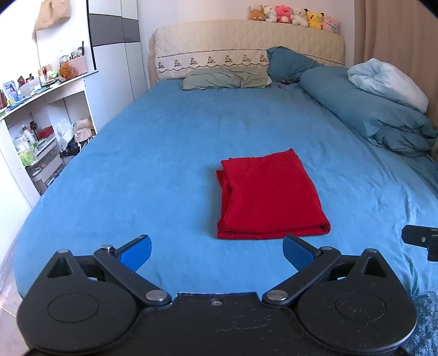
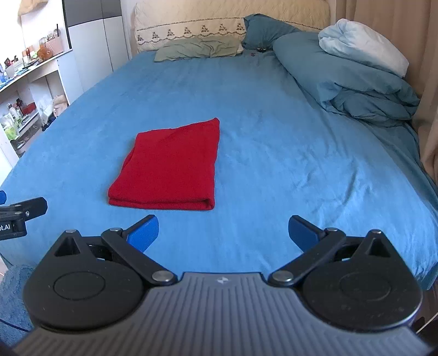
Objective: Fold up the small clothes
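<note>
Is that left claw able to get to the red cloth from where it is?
Probably yes. The left claw is open and empty, and only bare blue bedsheet lies between it and the folded red cloth just ahead.

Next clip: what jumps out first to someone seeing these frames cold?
A red cloth, already folded into a neat rectangle, lies mid-bed on the blue sheet. Both hand-held grippers, left and right, hover open and empty at the near edge. Plush toys line the headboard.
</note>
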`<state>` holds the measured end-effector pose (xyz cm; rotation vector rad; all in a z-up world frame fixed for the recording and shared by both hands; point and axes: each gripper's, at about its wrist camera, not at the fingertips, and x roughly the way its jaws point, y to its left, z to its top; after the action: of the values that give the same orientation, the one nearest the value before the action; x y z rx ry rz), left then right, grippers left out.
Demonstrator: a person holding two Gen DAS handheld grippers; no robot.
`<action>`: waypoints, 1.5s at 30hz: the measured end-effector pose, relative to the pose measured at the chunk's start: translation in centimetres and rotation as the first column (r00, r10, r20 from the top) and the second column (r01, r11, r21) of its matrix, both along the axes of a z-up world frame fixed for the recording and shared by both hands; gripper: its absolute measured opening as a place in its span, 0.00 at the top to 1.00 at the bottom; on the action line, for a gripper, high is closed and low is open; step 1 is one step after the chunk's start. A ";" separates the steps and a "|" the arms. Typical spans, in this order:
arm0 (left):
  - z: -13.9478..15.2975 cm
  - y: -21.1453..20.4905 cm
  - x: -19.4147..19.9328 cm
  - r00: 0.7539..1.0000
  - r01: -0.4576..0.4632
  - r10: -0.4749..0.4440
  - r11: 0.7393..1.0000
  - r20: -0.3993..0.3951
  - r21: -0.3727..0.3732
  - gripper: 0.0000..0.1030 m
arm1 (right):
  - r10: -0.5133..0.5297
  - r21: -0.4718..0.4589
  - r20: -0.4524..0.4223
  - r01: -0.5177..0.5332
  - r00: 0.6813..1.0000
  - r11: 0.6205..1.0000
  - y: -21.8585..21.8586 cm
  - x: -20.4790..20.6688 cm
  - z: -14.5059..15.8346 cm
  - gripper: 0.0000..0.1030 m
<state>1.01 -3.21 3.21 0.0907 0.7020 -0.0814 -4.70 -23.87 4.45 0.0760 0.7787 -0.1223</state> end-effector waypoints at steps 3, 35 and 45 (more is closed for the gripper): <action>-0.1 0.2 -0.1 1.000 0.001 -0.001 1.000 0.001 -0.007 0.00 | 0.003 -0.015 -0.001 -0.003 1.000 1.000 0.3 0.1 0.0 0.00; -0.6 0.9 -0.1 1.000 0.004 -0.004 1.000 0.020 -0.011 0.00 | -0.002 -0.015 -0.027 0.002 1.000 1.000 0.7 0.8 -1.2 0.00; -0.6 0.9 -0.1 1.000 0.012 -0.011 1.000 0.021 -0.015 0.00 | -0.001 -0.013 -0.027 0.001 1.000 1.000 0.8 0.9 -1.2 0.00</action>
<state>0.96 -2.27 2.63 0.0811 0.6796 -0.0965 -3.79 -23.11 3.23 0.0628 0.8051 -0.1293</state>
